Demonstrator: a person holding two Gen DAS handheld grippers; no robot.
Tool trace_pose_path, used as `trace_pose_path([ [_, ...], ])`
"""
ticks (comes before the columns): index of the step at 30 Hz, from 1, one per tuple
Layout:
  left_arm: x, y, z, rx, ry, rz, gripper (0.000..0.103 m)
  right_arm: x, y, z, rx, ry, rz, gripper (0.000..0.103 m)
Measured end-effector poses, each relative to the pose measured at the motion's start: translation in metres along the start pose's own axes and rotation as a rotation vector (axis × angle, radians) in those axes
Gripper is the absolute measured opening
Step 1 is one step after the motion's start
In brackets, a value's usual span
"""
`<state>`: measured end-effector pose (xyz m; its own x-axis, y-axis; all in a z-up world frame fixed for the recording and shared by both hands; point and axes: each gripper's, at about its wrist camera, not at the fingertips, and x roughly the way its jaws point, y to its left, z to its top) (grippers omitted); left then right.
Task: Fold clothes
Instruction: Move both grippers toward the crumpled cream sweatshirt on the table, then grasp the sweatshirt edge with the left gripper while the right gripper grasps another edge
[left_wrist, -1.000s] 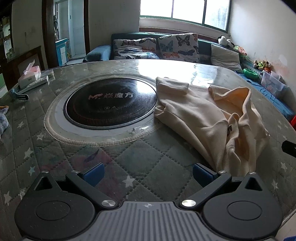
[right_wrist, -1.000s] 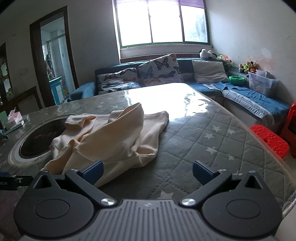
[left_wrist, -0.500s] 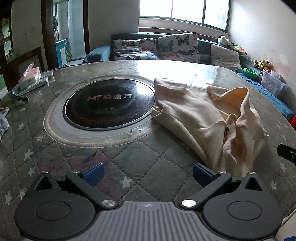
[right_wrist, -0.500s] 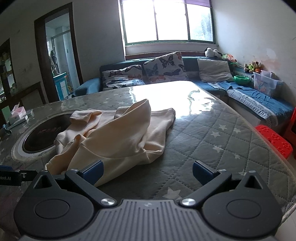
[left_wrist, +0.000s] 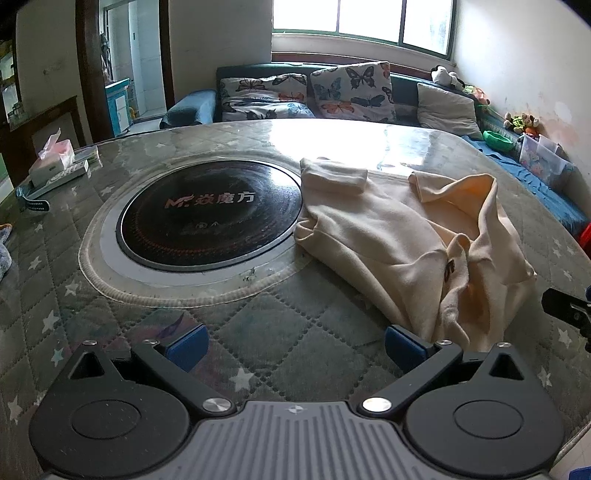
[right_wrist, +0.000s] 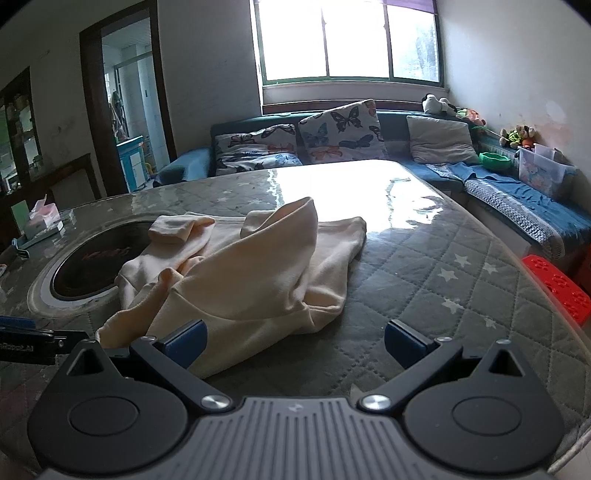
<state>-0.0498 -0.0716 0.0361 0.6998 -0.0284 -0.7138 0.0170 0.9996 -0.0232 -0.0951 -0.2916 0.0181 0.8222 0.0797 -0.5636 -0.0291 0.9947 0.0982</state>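
Observation:
A cream sweatshirt (left_wrist: 402, 240) lies crumpled on the quilted table, its near hem just in front of my left gripper's right finger. My left gripper (left_wrist: 295, 345) is open above bare table cover, holding nothing. In the right wrist view the same sweatshirt (right_wrist: 255, 280) is bunched in a heap with a cuffed sleeve (right_wrist: 177, 229) folded over at the far left. My right gripper (right_wrist: 295, 341) is open too, its left finger over the garment's near edge and its right finger over bare cover. Each gripper's tip shows at the edge of the other's view.
A round black hotplate (left_wrist: 210, 210) is set into the table (left_wrist: 258, 354) left of the garment. A tissue box (left_wrist: 55, 155) and remote lie at the far left. A sofa with butterfly cushions (right_wrist: 343, 133) stands beyond the table. A red stool (right_wrist: 557, 288) stands to the right.
Both grippers have drawn back and risen slightly, so the sweatshirt sits a little farther away. The garment itself has not moved, and both grippers stay open.

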Motion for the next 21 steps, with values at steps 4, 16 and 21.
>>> trace_pose_path([
  [4, 0.002, 0.000, 0.004, 0.005, -0.002, -0.001, 0.103, 0.003, 0.000, 0.004, -0.008, 0.001, 0.007, 0.103],
  [16, 0.014, 0.000, 0.036, 0.028, -0.019, -0.005, 0.103, 0.022, 0.002, 0.029, -0.054, 0.017, 0.009, 0.097],
  [21, 0.022, -0.007, 0.052, 0.066, -0.040, -0.004, 0.103, 0.037, 0.002, 0.049, -0.060, 0.026, 0.024, 0.089],
])
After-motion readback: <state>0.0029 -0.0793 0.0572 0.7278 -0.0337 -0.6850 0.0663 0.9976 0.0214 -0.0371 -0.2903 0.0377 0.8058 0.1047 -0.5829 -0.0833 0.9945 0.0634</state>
